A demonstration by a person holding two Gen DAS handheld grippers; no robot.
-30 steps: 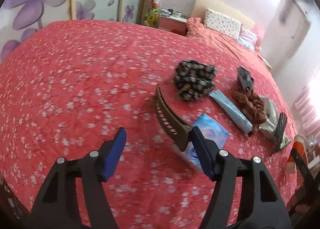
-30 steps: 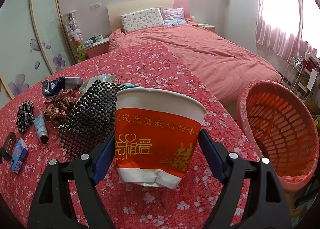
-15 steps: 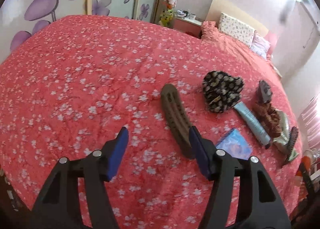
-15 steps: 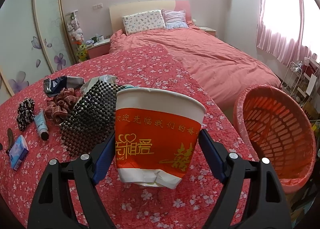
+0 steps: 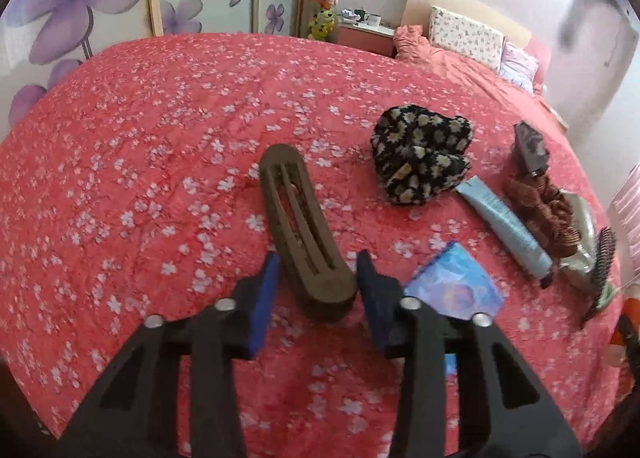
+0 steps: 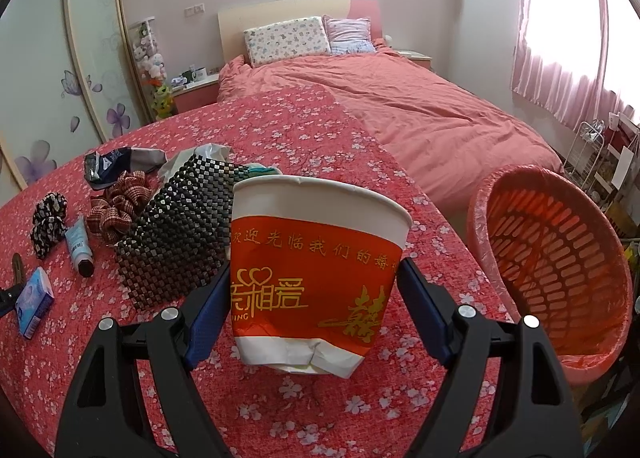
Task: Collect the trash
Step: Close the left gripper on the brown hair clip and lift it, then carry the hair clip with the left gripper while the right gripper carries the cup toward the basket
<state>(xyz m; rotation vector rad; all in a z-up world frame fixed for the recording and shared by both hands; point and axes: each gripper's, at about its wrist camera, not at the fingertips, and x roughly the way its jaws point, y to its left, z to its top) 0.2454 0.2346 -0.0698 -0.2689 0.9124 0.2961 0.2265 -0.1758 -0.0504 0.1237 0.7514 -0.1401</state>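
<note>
My right gripper is shut on a crumpled red and white paper cup and holds it above the red flowered table. An orange trash basket stands to its right, off the table edge. My left gripper straddles the near end of a brown hair clip lying on the table; small gaps show between the pads and the clip. A blue tissue pack lies just right of it.
A black flowered scrunchie, a blue tube, a brown scrunchie, a dark wrapper and a hairbrush lie to the right. A black beaded bag sits behind the cup. A bed stands beyond.
My left gripper has swung right and narrowed around the hair clip, which now lies between its fingers. The right gripper holds the cup steady, drifting slightly back.
</note>
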